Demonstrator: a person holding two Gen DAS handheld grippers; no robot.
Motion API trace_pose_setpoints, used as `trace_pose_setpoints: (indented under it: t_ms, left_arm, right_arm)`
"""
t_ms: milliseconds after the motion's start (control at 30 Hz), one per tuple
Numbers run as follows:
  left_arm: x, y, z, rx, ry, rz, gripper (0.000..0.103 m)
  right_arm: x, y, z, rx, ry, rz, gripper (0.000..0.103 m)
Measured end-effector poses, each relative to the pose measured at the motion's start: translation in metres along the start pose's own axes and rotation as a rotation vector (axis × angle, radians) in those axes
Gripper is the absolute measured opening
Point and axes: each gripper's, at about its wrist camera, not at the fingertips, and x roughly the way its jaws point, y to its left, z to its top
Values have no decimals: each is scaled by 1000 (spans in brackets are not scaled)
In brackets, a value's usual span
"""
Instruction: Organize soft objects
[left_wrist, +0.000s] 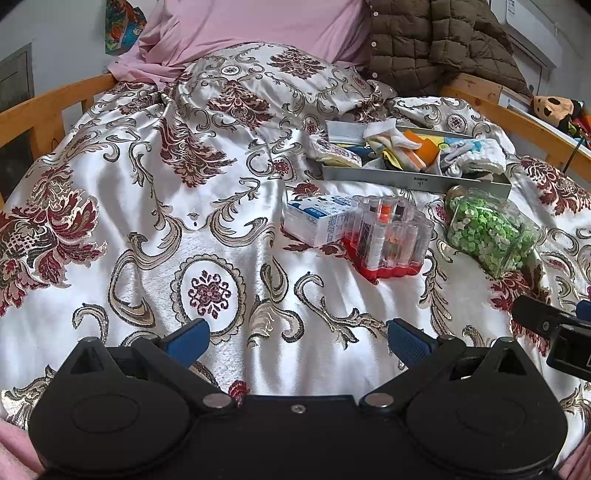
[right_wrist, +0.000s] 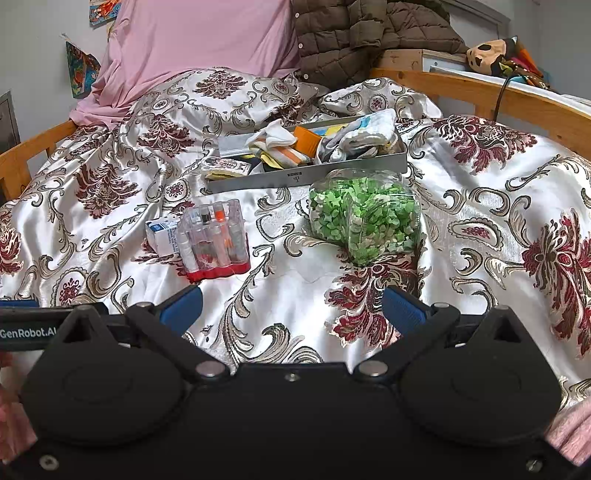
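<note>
Both claws hang released and empty over the satin bedspread. The left gripper has its blue pads spread wide above a round medallion in the pattern; the right gripper is spread the same way above a red floral motif.

Each camera catches the other tool only at its edge. The left view alone shows a slice of the right one at its right border, and the right view alone shows the left one's printed side.

Nothing stands between the claws and the goods. Beyond the fingers lie three loose things: one white and blue carton, one clear case of small tubes on a red base touching it, and one clear bag of green bits (nearest the right claw).

Behind them sits one grey metal tray, heaped with the soft items, socks and folded cloths too tangled to count. A pink pillow and a brown quilted jacket rest at the headboard.
</note>
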Motion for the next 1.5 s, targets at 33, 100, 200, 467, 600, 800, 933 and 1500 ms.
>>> trace_pose_setpoints:
  t_ms: [33, 100, 200, 467, 600, 800, 933, 1500]
  left_arm:
    - [0, 0, 0, 1, -1, 2, 102]
    - [0, -1, 0, 0, -1, 2, 102]
    - [0, 0, 0, 0, -1, 3, 102]
    - [0, 0, 0, -1, 0, 4, 102]
    - [0, 1, 1, -4, 2, 6, 102]
    - [0, 1, 0, -4, 3, 7, 102]
    - [0, 1, 1, -4, 4, 8, 102]
    - [0, -1, 0, -4, 1, 57, 102]
  right_arm:
    - [0, 0, 0, 0, 0, 0, 102]
    - [0, 0, 0, 1, 0, 0, 102]
    - [0, 0, 0, 0, 1, 1, 102]
    - [0, 0, 0, 0, 1, 1, 102]
    - [0, 0, 0, 1, 1, 0, 102]
    - [0, 0, 0, 0, 2, 1, 102]
    - [0, 0, 0, 1, 2, 0, 102]
    - [0, 0, 0, 2, 2, 0, 102]
